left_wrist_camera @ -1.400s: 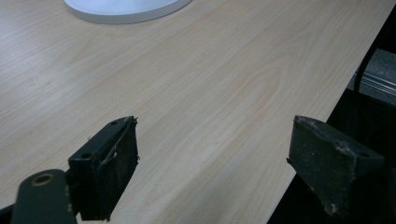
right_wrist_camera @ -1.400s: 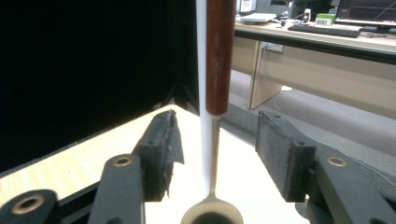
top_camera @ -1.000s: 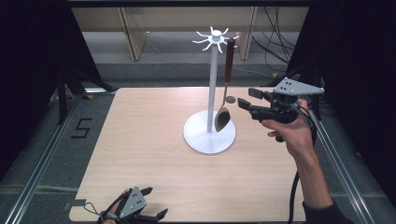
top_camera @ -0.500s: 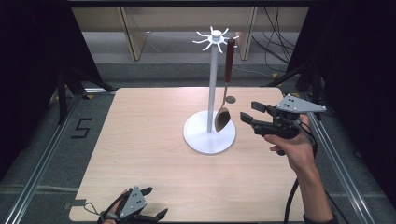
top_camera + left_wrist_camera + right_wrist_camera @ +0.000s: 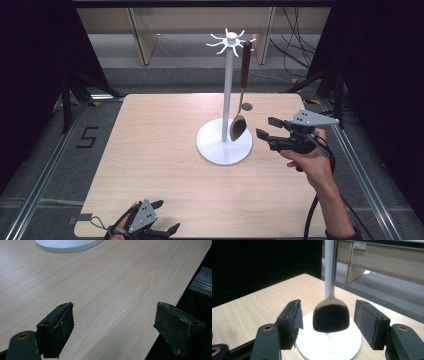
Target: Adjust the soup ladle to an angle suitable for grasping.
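Observation:
A white hook stand (image 5: 228, 90) rises from a round base (image 5: 223, 146) on the wooden table (image 5: 150, 150). From one top hook hangs a spoon (image 5: 238, 127) with a red-brown handle, its bowl just above the base. My right gripper (image 5: 266, 127) is open, right of the bowl and level with it, a small gap away. In the right gripper view the dark spoon bowl (image 5: 331, 315) hangs ahead, framed by the open right gripper (image 5: 329, 308), with the pole (image 5: 329, 265) behind. My left gripper (image 5: 167, 216) rests open at the table's near edge, and in its own view the left gripper (image 5: 115, 327) holds nothing.
The stand's base (image 5: 67, 243) lies far ahead in the left gripper view, with the table's edge (image 5: 175, 290) to the right. Metal rails (image 5: 45, 170) run along both sides of the table. Cables (image 5: 295, 30) and wooden furniture legs stand behind it.
My right gripper has come down and toward the near side, from above the spoon bowl's height to level with it. The left gripper has stayed put.

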The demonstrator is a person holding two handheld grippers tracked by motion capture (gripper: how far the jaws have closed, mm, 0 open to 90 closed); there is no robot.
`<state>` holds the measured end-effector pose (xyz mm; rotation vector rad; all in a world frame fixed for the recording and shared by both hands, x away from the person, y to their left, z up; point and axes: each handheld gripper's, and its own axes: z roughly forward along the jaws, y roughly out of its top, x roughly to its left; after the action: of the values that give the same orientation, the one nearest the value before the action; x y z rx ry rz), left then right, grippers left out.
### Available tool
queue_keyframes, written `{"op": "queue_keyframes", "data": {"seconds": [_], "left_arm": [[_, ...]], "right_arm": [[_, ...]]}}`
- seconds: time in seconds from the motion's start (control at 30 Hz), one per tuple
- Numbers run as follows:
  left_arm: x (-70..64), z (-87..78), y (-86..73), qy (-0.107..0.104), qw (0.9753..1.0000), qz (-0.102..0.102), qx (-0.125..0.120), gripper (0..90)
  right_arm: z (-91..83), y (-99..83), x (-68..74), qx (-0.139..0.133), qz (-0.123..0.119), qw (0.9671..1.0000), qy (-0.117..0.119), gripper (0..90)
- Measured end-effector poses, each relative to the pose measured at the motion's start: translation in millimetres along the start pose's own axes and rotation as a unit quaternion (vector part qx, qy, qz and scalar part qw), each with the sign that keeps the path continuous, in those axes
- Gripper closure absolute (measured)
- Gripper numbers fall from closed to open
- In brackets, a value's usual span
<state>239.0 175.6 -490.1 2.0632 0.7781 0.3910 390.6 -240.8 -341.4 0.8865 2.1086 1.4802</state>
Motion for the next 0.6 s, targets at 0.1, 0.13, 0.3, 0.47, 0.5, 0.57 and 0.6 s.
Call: {"op": "queue_keyframes", "data": {"seconds": [0.1, 0.13, 0.3, 0.47, 0.5, 0.57, 0.6], "left_arm": [[0.1, 0.0, 0.2, 0.000, 1.0000, -0.001, 0.000, 15.1], [0.2, 0.0, 0.4, -0.001, 1.0000, 0.000, 0.000, 15.1], [0.1, 0.1, 0.4, -0.002, 1.0000, -0.004, -0.001, 15.1], [-0.8, 1.0, 0.2, 0.004, 0.9999, -0.010, -0.010, 15.1], [-0.8, 1.0, 0.2, 0.004, 0.9999, -0.010, -0.010, 15.1], [0.0, 0.1, 0.3, -0.004, 1.0000, -0.006, -0.001, 15.1], [-0.3, -0.2, 0.0, 0.000, 1.0000, -0.003, -0.003, 15.1]], "right_arm": [[4.3, -3.0, 0.7, 0.006, 0.000, 1.0000, 0.001, 38.7], [6.2, -4.1, 0.6, 0.006, -0.002, 1.0000, 0.004, 38.7], [10.7, -9.3, 2.3, 0.021, 0.000, 0.9997, 0.011, 38.4], [12.1, -20.0, 1.8, 0.042, 0.007, 0.9990, 0.012, 38.0], [12.1, -20.0, 1.8, 0.042, 0.007, 0.9990, 0.012, 38.0], [13.3, -24.8, 0.1, 0.048, 0.002, 0.9988, 0.009, 37.5], [13.7, -27.8, 0.8, 0.058, 0.005, 0.9982, 0.011, 37.3]]}}
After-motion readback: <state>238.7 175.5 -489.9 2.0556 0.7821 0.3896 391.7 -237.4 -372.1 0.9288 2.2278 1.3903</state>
